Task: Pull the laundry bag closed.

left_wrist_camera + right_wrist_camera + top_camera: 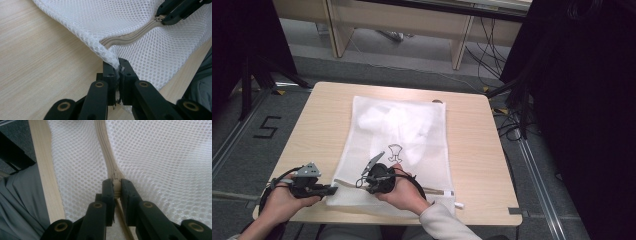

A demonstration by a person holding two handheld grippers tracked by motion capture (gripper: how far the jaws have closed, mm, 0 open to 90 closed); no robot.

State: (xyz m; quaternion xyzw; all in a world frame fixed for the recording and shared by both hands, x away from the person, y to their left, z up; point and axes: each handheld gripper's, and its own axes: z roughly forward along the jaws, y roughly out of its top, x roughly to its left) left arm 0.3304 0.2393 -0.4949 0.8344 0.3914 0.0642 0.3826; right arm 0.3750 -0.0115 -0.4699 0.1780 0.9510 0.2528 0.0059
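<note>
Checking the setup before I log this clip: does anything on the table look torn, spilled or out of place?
Nothing stands out. The mesh bag lies flat on the table, its mesh whole where visible. The left gripper pinches the bag's corner and the right gripper is shut on the zipper. No spill or tear shows.

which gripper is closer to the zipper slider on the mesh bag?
Right. The right gripper is clamped on the zipper slider; the left gripper pinches the mesh bag corner, at the zipper's end.
</note>
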